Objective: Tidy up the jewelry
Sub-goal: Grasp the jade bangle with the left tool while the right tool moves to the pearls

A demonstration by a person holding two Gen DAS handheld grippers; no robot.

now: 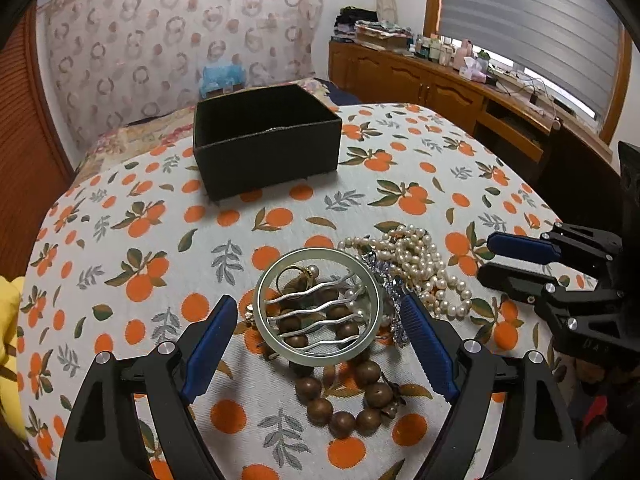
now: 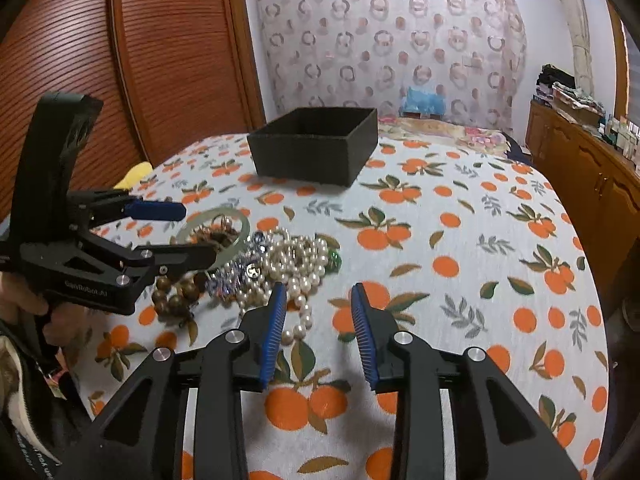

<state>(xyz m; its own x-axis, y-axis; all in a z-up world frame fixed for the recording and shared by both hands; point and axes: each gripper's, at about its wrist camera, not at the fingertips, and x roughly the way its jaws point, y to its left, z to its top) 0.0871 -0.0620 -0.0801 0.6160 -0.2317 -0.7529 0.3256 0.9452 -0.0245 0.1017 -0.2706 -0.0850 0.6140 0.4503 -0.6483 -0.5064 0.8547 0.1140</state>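
The open black fabric box [image 1: 267,136] waits at twelve o'clock to receive pieces. The left gripper [image 1: 318,326] is spread wide around the pale green jade bangle [image 1: 318,307], apparently for picking; the right gripper [image 2: 319,320] hovers parted and empty beside the pearl necklace [image 2: 292,264].

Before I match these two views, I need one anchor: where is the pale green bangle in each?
Left wrist: pale green bangle sits low centre, between the open left gripper's fingers, atop the jewelry pile.
Right wrist: bangle is at left of centre, partly hidden behind the left gripper.
Shared landmark: the black box beyond the pile.
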